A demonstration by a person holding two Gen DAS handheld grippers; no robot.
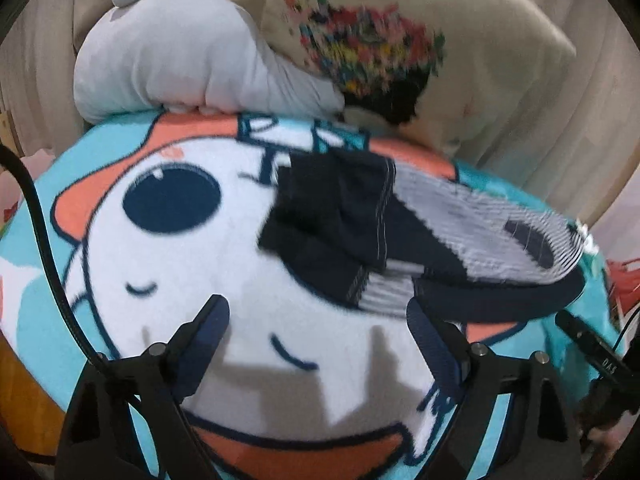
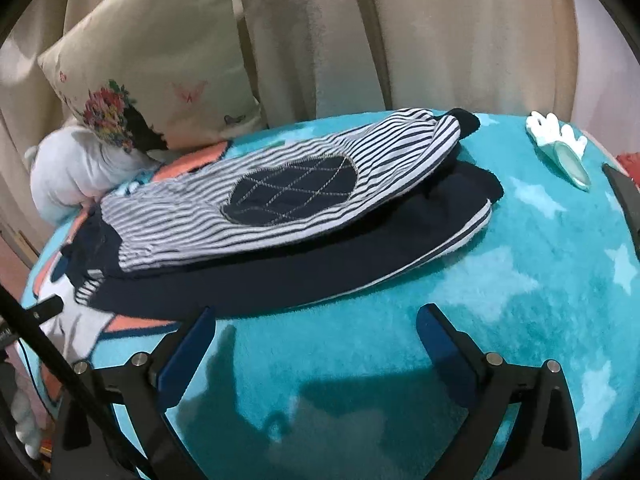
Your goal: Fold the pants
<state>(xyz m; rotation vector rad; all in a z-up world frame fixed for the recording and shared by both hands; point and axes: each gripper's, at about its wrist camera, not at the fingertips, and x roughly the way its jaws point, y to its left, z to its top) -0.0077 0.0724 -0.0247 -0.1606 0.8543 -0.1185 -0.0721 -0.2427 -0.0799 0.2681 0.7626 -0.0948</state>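
The small navy and white striped pants lie folded lengthwise on a teal cartoon blanket, one leg on the other, a quilted navy knee patch facing up. In the left wrist view the pants lie just beyond my fingers, waistband end nearest. My left gripper is open and empty, just short of the waistband. My right gripper is open and empty, just in front of the pants' long edge.
A grey plush toy and a cream floral pillow sit at the blanket's back edge before beige curtains. A white and mint toy lies on the blanket at the right. Black cables hang at the left.
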